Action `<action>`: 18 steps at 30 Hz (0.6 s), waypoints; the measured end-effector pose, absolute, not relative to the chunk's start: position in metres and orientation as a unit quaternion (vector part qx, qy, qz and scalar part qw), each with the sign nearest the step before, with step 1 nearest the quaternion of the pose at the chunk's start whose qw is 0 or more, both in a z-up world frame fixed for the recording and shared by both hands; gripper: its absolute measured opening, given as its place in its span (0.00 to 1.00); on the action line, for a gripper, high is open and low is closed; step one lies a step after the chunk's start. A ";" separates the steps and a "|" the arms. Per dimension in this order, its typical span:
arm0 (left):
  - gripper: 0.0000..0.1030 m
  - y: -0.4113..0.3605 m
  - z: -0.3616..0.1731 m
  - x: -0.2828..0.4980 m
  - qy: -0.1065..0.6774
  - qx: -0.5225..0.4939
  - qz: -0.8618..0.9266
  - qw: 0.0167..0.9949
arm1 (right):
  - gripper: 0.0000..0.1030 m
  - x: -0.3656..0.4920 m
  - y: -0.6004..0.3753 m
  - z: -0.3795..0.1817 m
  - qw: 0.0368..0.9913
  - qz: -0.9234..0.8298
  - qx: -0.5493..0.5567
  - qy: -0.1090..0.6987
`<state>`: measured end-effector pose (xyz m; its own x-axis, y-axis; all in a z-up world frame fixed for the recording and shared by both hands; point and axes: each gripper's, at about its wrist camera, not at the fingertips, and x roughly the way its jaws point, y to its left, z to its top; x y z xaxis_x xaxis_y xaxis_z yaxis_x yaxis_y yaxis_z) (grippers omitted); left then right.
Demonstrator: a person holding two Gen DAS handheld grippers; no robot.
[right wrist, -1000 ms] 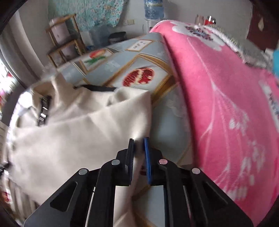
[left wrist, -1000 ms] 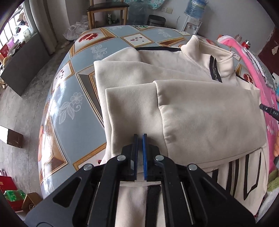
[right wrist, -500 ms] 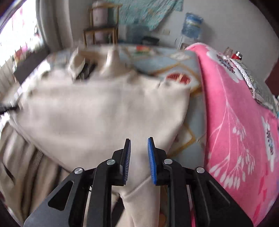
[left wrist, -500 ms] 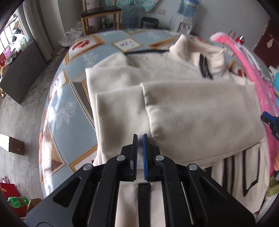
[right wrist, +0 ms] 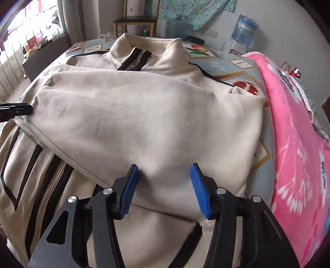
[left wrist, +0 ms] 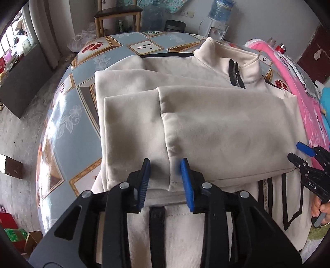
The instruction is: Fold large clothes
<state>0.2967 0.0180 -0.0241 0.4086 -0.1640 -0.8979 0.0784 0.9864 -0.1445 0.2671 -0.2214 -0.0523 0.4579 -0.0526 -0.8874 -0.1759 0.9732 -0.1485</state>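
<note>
**Both claws open over the folded cream jacket**

A cream zip-up jacket (left wrist: 216, 127) lies spread on the counter (left wrist: 68, 115), which wears a blue-grey cloth printed with fruit and flower panels. The collar points toward the far edge, its black zipper (right wrist: 135, 59) partly undone. Both sleeves are folded across the chest: one sleeve (right wrist: 144, 123) runs from the right shoulder over to the left side, its cuff end overlapping the other sleeve (left wrist: 132, 134), which is folded in from the left side. The lower body of the jacket, with black stripe trim, hangs toward the near edge.

The left claw (left wrist: 165, 181) hovers just over the near side of the overlapped sleeves, its blue-padded jaws spread apart with nothing between them. The right claw (right wrist: 164, 187) sits above the right-hand sleeve near the near edge, jaws likewise wide and gripping nothing; whether its tips touch the fabric cannot be told.

A pink floral blanket (right wrist: 299, 144) lies along the right edge of the counter, just beside the jacket's shoulder. A wooden chair (left wrist: 118, 14) and a water dispenser (right wrist: 244, 26) stand beyond the far edge.
</note>
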 end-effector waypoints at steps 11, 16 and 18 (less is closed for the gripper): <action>0.58 0.045 0.019 0.201 0.490 -0.116 -0.127 0.854 | 0.82 0.138 -0.220 -0.005 0.869 0.061 -0.027 0.491; 0.67 0.027 0.004 0.155 0.493 -0.095 -0.138 0.854 | 0.83 0.099 -0.197 -0.029 0.853 0.044 -0.025 0.519; 0.70 0.017 -0.010 0.143 0.502 -0.070 -0.141 0.850 | 0.83 0.092 -0.189 -0.039 0.849 0.042 -0.028 0.526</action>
<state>0.1435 0.0165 -0.0095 0.4553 -0.3104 -0.8345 0.1707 0.9503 -0.2604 0.0916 -0.1886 -0.0391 0.4439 0.0424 -0.8951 -0.1006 0.9949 -0.0028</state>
